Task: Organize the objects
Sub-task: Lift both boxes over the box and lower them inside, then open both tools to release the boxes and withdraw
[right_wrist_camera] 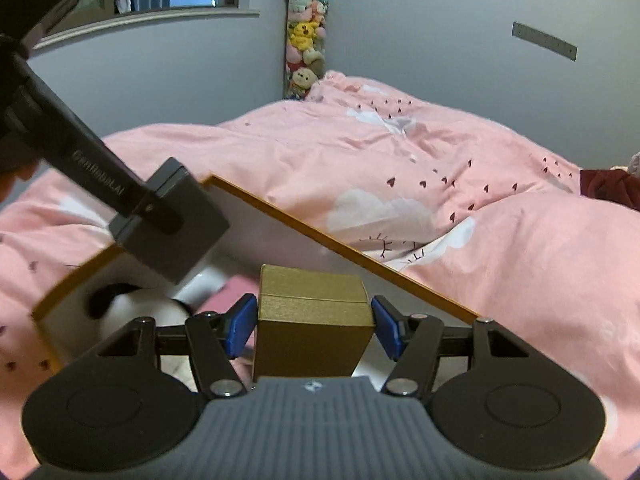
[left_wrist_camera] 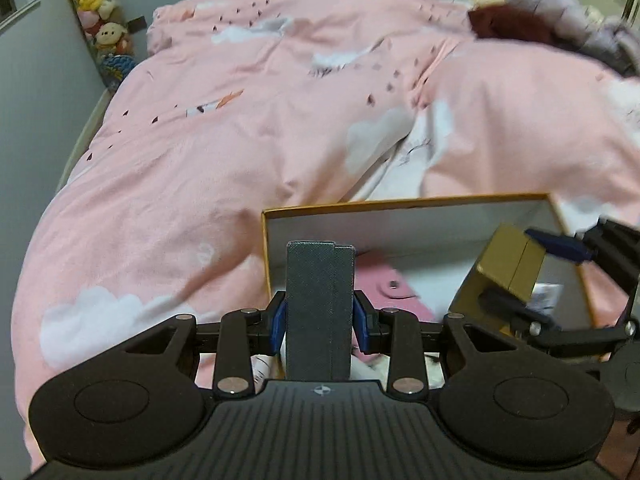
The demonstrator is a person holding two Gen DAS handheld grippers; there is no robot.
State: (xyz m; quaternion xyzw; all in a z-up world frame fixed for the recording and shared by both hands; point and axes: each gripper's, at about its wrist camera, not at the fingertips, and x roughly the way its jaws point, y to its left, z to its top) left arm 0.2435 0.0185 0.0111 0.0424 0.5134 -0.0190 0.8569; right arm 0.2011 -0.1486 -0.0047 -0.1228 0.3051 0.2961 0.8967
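An open orange-rimmed box [left_wrist_camera: 400, 203] with a white inside lies on the pink bed; its rim also shows in the right wrist view [right_wrist_camera: 340, 246]. My left gripper [left_wrist_camera: 320, 318] is shut on a dark grey case [left_wrist_camera: 320, 304], held upright over the box's near left part; the case also shows in the right wrist view [right_wrist_camera: 176, 232]. My right gripper [right_wrist_camera: 314, 322] is shut on a gold box [right_wrist_camera: 312, 320], held over the orange box; it also shows in the left wrist view [left_wrist_camera: 508, 268]. A pink pouch [left_wrist_camera: 384, 284] lies inside the box.
A pink duvet [left_wrist_camera: 240, 128] with clouds covers the bed. A column of plush toys [right_wrist_camera: 304, 40] stands in the far corner. Dark red and grey clothes [left_wrist_camera: 520, 24] lie at the bed's far right. A black-and-white round thing [right_wrist_camera: 132, 312] lies inside the box.
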